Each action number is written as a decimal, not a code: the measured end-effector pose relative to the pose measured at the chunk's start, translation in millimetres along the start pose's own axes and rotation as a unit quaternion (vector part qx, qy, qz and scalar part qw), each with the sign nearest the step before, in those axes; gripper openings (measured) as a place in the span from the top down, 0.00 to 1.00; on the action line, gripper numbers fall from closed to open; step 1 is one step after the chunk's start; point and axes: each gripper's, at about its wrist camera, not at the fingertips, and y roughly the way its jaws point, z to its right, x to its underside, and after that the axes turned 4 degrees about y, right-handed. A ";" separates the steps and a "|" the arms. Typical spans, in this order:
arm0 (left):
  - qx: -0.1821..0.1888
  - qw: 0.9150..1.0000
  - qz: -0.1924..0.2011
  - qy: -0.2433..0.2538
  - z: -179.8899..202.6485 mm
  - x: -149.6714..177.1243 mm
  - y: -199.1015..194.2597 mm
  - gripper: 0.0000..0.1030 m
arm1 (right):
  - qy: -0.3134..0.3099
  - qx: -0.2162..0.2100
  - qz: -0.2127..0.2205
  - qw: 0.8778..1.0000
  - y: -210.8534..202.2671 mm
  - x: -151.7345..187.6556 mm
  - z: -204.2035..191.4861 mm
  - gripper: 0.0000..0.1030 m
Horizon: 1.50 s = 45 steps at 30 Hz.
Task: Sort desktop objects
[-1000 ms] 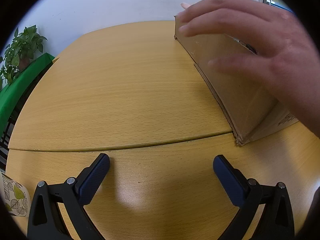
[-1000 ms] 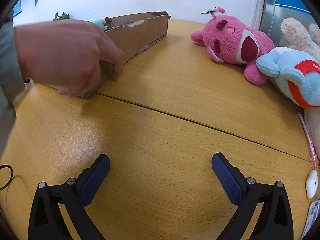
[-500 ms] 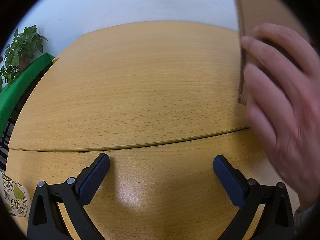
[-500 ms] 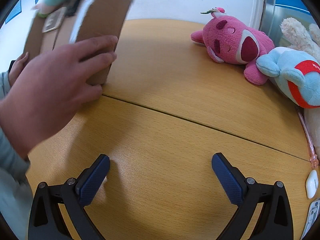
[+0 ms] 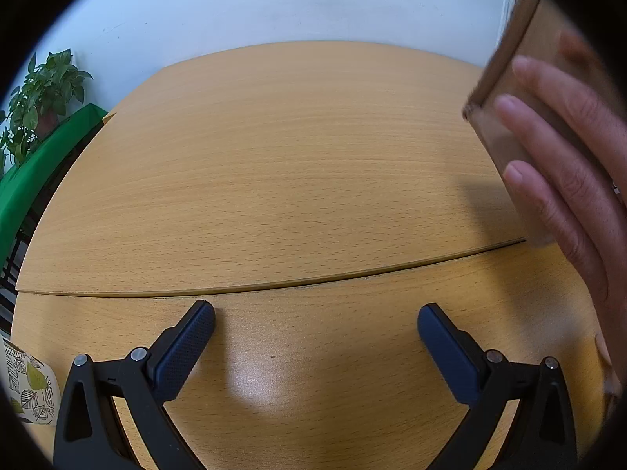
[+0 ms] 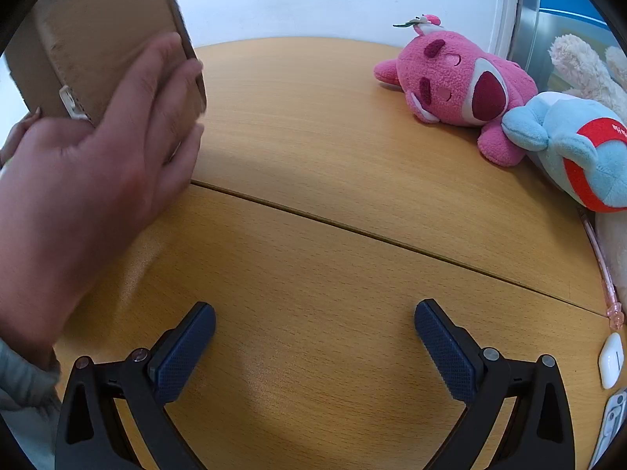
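A person's bare hand (image 6: pixel 98 164) holds a cardboard box (image 6: pixel 102 31) lifted off the wooden table and tipped on its side; the box also shows in the left wrist view (image 5: pixel 521 90) at the far right, with the hand (image 5: pixel 568 180) on it. My left gripper (image 5: pixel 315 337) is open and empty low over the table (image 5: pixel 274 176). My right gripper (image 6: pixel 315 337) is open and empty over the table (image 6: pixel 313 196). A pink plush toy (image 6: pixel 454 86) and a blue plush toy (image 6: pixel 568 149) lie at the right.
A cream plush (image 6: pixel 580 66) lies behind the blue one. A pink pen (image 6: pixel 599 266), a white earbud case (image 6: pixel 611 360) and another small object lie at the right edge. A potted plant (image 5: pixel 43 90) and a green surface (image 5: pixel 35 168) stand left; a leaf-patterned item (image 5: pixel 27 387) is lower left.
The hand has lifted the cardboard box from flat on the table and tilted it up on its side. Both grippers have stayed still and open.
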 end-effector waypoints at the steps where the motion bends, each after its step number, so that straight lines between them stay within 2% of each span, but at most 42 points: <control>1: 0.000 1.000 0.000 0.000 0.2 -0.2 -0.1 0.00 | 0.000 0.000 0.001 1.000 -3.2 2.3 0.2 0.00; 20: -0.001 1.000 -0.001 -0.001 1.4 -2.3 -2.3 0.00 | 0.000 0.000 0.001 1.000 8.5 19.1 -0.6 0.00; 24: -0.001 1.000 0.000 -0.002 1.5 -2.3 -2.1 0.00 | -0.001 0.000 0.000 1.000 2.3 9.5 0.0 0.00; 26: -0.001 1.000 0.000 -0.002 1.6 -2.4 -2.0 0.00 | -0.001 0.000 -0.002 1.000 -14.5 -25.3 -1.3 0.00; 45: -0.002 1.000 0.000 -0.002 2.0 -3.2 -1.6 0.00 | -0.001 -0.001 -0.001 1.000 -12.5 -27.3 0.1 0.00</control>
